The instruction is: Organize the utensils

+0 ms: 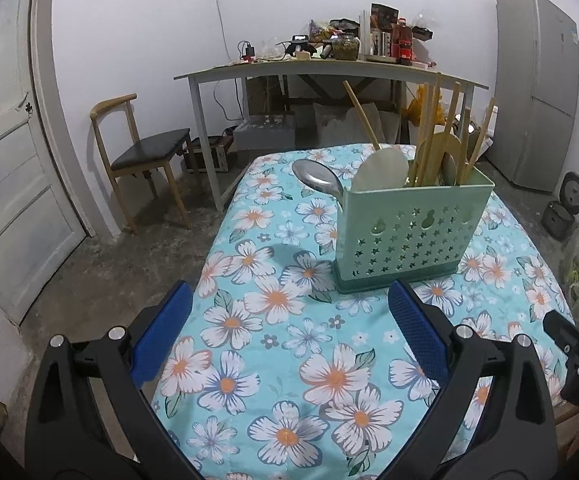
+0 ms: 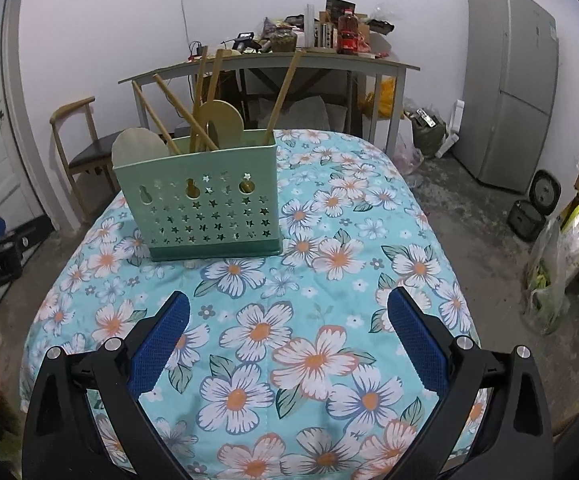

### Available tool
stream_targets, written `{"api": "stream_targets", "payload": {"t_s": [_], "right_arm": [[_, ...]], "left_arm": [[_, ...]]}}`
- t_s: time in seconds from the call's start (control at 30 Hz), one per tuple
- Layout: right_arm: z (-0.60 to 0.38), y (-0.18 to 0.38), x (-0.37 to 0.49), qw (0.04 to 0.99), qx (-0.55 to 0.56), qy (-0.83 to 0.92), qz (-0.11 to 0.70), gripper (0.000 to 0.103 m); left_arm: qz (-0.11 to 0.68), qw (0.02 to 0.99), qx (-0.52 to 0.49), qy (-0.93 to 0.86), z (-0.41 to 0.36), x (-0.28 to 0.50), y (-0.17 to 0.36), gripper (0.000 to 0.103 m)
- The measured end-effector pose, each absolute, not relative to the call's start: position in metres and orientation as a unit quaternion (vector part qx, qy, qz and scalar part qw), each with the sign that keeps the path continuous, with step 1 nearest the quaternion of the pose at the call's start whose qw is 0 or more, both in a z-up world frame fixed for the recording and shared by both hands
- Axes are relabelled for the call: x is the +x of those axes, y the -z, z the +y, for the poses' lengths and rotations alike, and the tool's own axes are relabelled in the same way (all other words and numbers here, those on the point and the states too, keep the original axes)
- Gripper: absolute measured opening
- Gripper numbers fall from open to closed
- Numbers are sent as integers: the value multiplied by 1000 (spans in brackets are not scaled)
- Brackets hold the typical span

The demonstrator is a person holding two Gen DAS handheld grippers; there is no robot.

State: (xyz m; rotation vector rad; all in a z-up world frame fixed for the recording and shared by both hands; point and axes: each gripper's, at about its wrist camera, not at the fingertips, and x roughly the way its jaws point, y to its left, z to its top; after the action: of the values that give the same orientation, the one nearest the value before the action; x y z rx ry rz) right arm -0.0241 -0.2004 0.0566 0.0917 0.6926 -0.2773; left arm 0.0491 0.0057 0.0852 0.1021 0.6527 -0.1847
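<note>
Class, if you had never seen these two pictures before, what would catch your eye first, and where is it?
First, the mint-green caddy standing upright on the flowered cloth, bristling with chopsticks and spatulas. Next, a metal ladle lying at its left end. Both blue-padded claws, left and right, hang open and empty in front.

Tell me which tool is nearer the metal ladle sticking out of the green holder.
Left. The left tool sits below the metal ladle, on that side of the green holder. The right tool faces the holder's other end.

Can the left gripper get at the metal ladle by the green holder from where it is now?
Probably yes. The left gripper is open and empty, with bare tablecloth ahead. The ladle sits at the holder's left end, on the gripper's side, bowl exposed.
</note>
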Motion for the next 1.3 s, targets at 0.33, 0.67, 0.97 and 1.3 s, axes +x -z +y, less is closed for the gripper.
{"api": "stream_targets", "payload": {"t_s": [0.33, 0.67, 0.97, 1.3], "right_arm": [[-204, -59, -24, 929, 49, 139, 340, 97], [-207, -57, -25, 926, 52, 144, 345, 97], [-208, -57, -26, 926, 49, 143, 347, 97], [-205, -55, -24, 925, 51, 137, 350, 97]], "left_arm": [[335, 937, 50, 91, 1, 52, -80, 95], [357, 927, 45, 108, -5, 53, -71, 95], [360, 926, 48, 108, -5, 52, -69, 95], [361, 925, 50, 106, -3, 55, -69, 95]]}}
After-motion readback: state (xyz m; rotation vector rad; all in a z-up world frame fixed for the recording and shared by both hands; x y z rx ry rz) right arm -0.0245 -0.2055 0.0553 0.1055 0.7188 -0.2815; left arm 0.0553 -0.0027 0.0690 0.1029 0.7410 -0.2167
